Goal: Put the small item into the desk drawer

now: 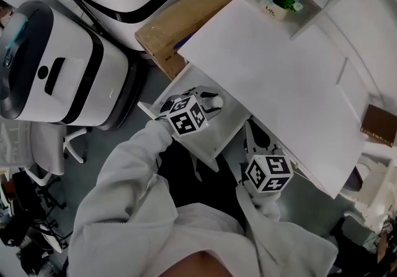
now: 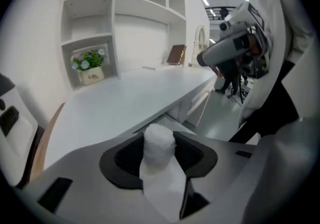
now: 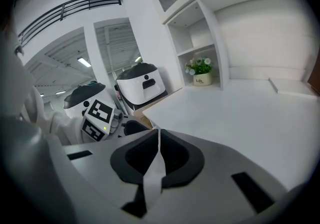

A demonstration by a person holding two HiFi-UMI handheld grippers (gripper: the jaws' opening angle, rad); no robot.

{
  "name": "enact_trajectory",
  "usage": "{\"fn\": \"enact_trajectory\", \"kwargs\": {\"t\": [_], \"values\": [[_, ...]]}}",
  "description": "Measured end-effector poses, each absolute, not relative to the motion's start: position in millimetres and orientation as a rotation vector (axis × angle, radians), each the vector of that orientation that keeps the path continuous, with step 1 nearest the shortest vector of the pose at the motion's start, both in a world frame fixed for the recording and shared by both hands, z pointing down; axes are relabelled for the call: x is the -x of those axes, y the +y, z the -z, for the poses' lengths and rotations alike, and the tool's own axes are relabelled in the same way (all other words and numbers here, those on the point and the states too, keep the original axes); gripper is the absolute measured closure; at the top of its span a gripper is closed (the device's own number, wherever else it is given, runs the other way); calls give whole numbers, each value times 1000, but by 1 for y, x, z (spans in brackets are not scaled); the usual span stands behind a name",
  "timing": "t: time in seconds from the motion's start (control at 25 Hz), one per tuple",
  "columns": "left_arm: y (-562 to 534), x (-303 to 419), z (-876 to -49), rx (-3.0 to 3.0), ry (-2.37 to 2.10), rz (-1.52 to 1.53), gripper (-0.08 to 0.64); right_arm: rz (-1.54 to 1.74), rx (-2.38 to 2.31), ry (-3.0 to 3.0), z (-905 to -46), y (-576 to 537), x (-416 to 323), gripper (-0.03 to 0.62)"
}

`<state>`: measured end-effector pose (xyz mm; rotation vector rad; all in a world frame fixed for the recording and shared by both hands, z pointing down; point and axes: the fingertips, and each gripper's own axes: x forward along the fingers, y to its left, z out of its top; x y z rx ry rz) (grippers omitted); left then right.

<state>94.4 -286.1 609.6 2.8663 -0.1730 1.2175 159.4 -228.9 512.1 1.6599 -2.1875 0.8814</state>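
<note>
1. One small white item clamped between the left gripper jaws, over the open drawer under the desk.
2. Right gripper jaws pressed together, nothing between, near the drawer front.

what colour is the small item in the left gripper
White. The small white textured cylinder shows best in the left gripper view.

- The left hand-held gripper: grey body, black round the jaws, a white item between them.
- Its cube: black-and-white square markers.
- Ahead of it: white worktop, green plant in a cream pot, brown book.
</note>
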Motion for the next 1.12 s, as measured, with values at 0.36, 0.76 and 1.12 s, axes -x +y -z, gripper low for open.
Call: {"fn": "enact_trajectory", "kwargs": {"t": [0.36, 0.76, 1.12], "values": [[-268, -124, -685, -2905, 198, -1492, 364, -928, -1702, -2102, -532, -223, -173, 552], [-255, -143, -756, -2970, 520, -1738, 364, -961, -1695, -2025, -549, -209, -173, 552], [-259, -159, -792, -3025, 591, -1816, 362, -999, -1640, -1991, -566, -204, -174, 552]]}}
